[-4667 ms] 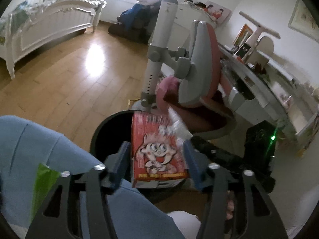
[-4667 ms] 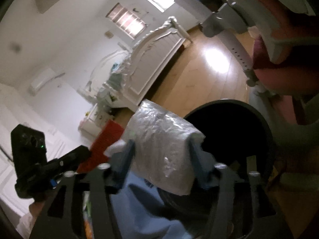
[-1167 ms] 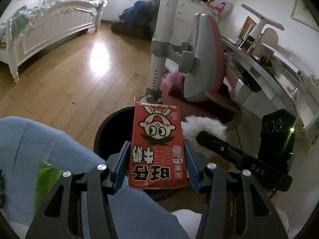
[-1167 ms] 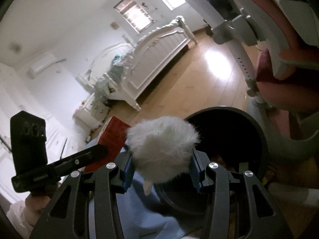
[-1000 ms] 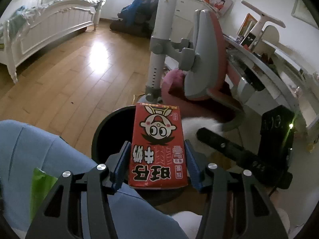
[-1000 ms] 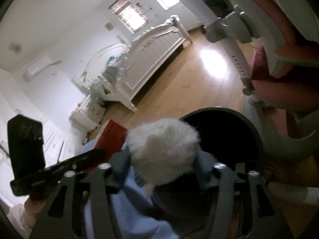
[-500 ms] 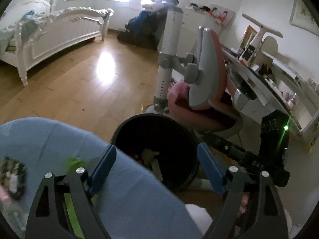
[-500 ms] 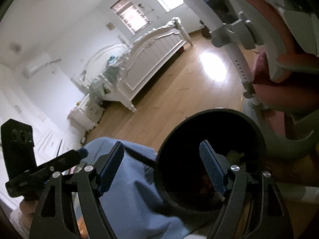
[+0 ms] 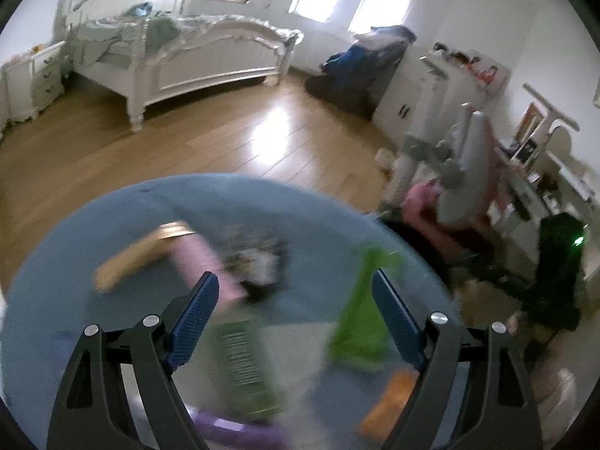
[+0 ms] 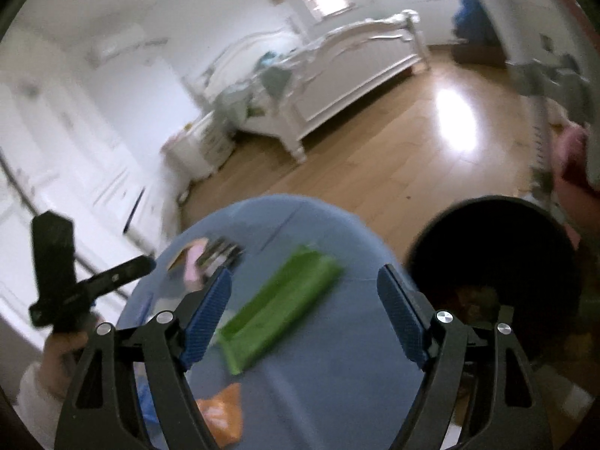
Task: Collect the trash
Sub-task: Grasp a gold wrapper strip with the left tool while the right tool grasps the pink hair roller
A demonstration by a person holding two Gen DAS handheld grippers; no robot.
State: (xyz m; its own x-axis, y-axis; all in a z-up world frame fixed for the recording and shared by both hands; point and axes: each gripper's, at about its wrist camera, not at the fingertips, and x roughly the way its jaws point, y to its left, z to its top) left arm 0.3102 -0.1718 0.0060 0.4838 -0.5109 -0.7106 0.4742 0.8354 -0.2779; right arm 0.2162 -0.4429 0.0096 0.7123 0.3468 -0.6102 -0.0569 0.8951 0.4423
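Both grippers are open and empty above a round table with a blue cloth [image 9: 112, 225] [image 10: 337, 356]. My left gripper [image 9: 296, 300] hovers over blurred trash: a green wrapper [image 9: 362, 315], a pink and gold packet [image 9: 165, 251], a dark wrapper [image 9: 255, 258], a green striped packet [image 9: 243, 367], an orange piece [image 9: 390, 397] and a purple item [image 9: 240, 431]. My right gripper [image 10: 303, 296] is over the green wrapper [image 10: 277, 307]; an orange wrapper [image 10: 221, 416] lies nearer. The black trash bin [image 10: 498, 262] stands right of the table, with trash inside.
A pink and grey desk chair [image 9: 461, 183] stands behind the bin, with a cluttered desk [image 9: 555, 180] to its right. A white bed [image 9: 187, 56] stands across the wooden floor [image 9: 225, 138]. The left gripper's handle [image 10: 56, 258] shows at the table's left side.
The red milk carton and the white fluffy ball left the grippers over the bin, and both grippers opened. Both have since swung left from the bin to the table.
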